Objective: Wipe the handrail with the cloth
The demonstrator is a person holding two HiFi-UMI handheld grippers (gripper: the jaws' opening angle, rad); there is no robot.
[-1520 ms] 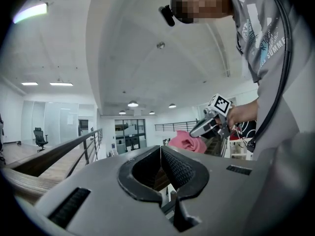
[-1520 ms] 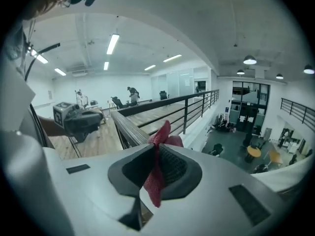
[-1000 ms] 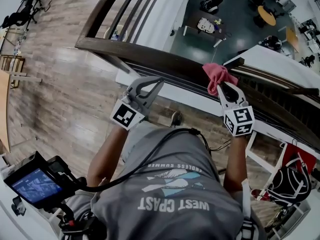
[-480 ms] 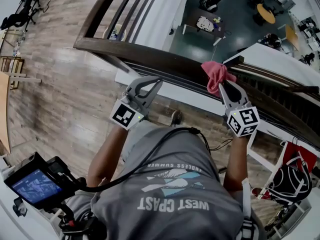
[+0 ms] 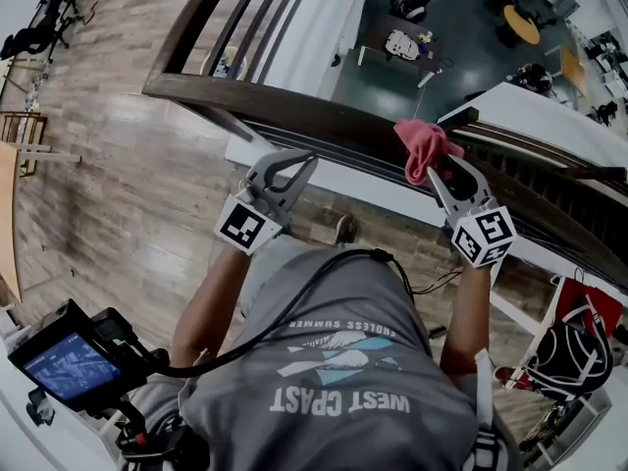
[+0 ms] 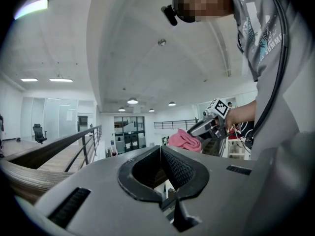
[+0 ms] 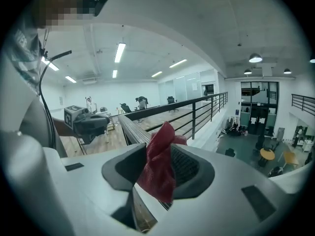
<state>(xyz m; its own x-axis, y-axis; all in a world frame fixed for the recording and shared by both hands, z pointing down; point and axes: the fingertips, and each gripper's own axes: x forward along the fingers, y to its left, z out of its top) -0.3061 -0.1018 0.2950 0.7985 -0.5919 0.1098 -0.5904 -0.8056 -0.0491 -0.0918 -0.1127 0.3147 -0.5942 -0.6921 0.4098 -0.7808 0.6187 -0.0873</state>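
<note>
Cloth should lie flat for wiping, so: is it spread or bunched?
Bunched. The cloth is a crumpled wad pinched between the right gripper jaws, its folds sticking out at the handrail.

Handrail (image 5: pixel 294 106) looks like dark wood with visible grain, smooth with a satin sheen on top. The cloth (image 5: pixel 422 145) is soft pink-red woven fabric, matt and all crumpled. The left claw (image 5: pixel 306 157) and right claw (image 5: pixel 439 170) both have matt grey plastic shells, and the pads (image 7: pixel 186 165) inside are black with a fine ribbed texture. Floor (image 5: pixel 108 175) is wood-look planks, a bit glossy. Rail bars (image 7: pixel 193 116) look like dark painted metal.
</note>
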